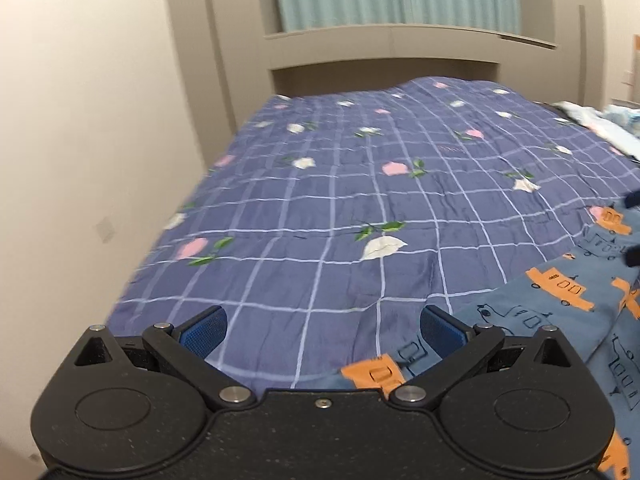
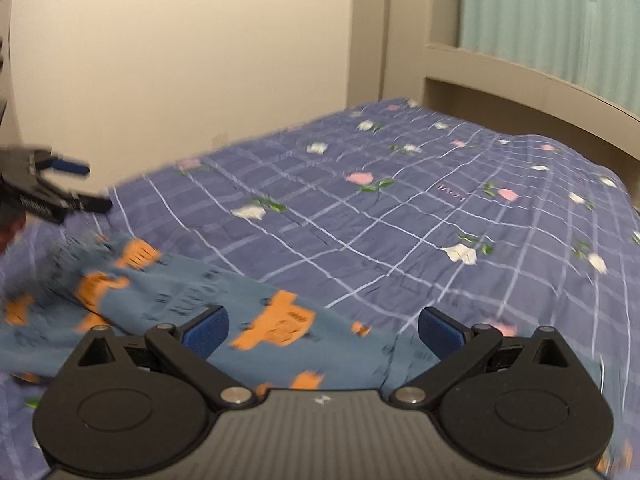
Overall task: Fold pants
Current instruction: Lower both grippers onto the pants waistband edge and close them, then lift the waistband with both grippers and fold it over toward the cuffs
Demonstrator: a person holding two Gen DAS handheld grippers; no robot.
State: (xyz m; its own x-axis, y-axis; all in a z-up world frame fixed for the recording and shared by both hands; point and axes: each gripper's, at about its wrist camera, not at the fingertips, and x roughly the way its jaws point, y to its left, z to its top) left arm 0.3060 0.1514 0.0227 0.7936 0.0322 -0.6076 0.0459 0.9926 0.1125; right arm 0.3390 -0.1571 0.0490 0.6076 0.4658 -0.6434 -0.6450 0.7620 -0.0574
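The pants [image 2: 192,300], blue fabric printed with orange vehicles, lie loosely rumpled on the bed [image 1: 320,200], not yet squared up. In the left wrist view they occupy the 4 to 5 o'clock sector; in the right wrist view they run from 9 o'clock down to 6 o'clock.

The left gripper [image 1: 322,330] hovers over the near edge of the bed with its jaws spread wide and nothing between them; the cloth edge sits just beside its right pad. The right gripper [image 2: 323,332] is likewise spread and empty, poised above the fabric (this view is motion-blurred).

Judgement: the task is at the opening step, approach before the first grasp. The next move calls for each gripper to descend onto a hem or waistband corner, pinch, and draw the garment flat.

Legible writing: a small pink word on the bedspread [image 2: 451,190], seemingly "LOVE" seen inverted. The lettering on the printed vehicles is too small to read.
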